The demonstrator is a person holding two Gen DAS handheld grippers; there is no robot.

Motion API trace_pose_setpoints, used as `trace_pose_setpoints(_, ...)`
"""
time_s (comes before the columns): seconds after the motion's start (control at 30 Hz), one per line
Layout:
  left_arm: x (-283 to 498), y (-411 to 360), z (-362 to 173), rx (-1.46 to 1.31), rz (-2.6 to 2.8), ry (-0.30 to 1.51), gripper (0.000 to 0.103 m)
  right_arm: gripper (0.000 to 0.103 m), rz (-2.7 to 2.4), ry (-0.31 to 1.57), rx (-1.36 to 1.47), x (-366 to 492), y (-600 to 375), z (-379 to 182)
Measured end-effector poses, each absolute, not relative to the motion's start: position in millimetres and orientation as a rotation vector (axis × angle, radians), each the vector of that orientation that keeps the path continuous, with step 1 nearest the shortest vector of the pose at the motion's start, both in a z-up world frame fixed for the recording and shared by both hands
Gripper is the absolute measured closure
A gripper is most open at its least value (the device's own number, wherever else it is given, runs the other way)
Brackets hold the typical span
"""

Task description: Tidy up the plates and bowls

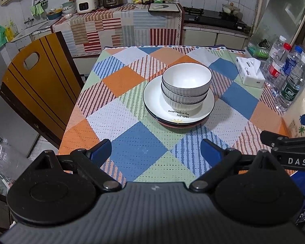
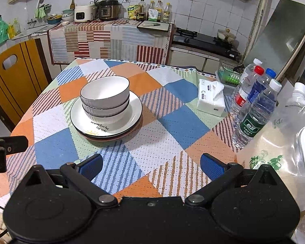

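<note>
Three white bowls (image 1: 186, 85) with dark rims are nested on a stack of plates (image 1: 179, 111) in the middle of the checked tablecloth (image 1: 136, 154). The top plate is white with a sun print and writing. The same bowls (image 2: 105, 98) and plates (image 2: 130, 120) show left of centre in the right wrist view. My left gripper (image 1: 156, 151) is open and empty, well short of the stack, near the table's front edge. My right gripper (image 2: 151, 165) is open and empty, to the right of and nearer than the stack.
A tissue pack (image 1: 250, 72) and several water bottles (image 1: 290, 85) stand at the table's right. A plastic bag (image 2: 274, 148) lies at the near right. A yellow chair back (image 1: 40, 77) stands left of the table. A kitchen counter (image 1: 120, 20) runs behind.
</note>
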State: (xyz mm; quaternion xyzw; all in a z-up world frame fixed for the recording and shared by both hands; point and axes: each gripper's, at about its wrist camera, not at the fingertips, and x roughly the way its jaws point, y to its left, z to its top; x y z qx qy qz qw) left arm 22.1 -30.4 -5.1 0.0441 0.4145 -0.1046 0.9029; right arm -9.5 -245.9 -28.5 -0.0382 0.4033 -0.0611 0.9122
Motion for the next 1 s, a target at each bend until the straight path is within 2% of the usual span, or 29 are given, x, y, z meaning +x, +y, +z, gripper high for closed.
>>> trace_pose_setpoints(0.57, 20.5, -33.3, -7.8, 0.097, -0.205, 0.829, 0.008, 0.000, -0.128, 0.839, -0.068, -12.0, -248.8, -29.6)
trace_pose_setpoints(0.67, 19.8, -33.2, -7.2, 0.090, -0.195, 0.816, 0.000, 0.000, -0.127, 0.843, -0.067, -12.7, -247.8, -30.2)
trace_pose_setpoints(1.0, 20.4, -29.9, -8.2, 0.085, -0.178, 0.805, 0.000, 0.000, -0.126, 0.844, -0.071, -13.4, -246.7, -30.3)
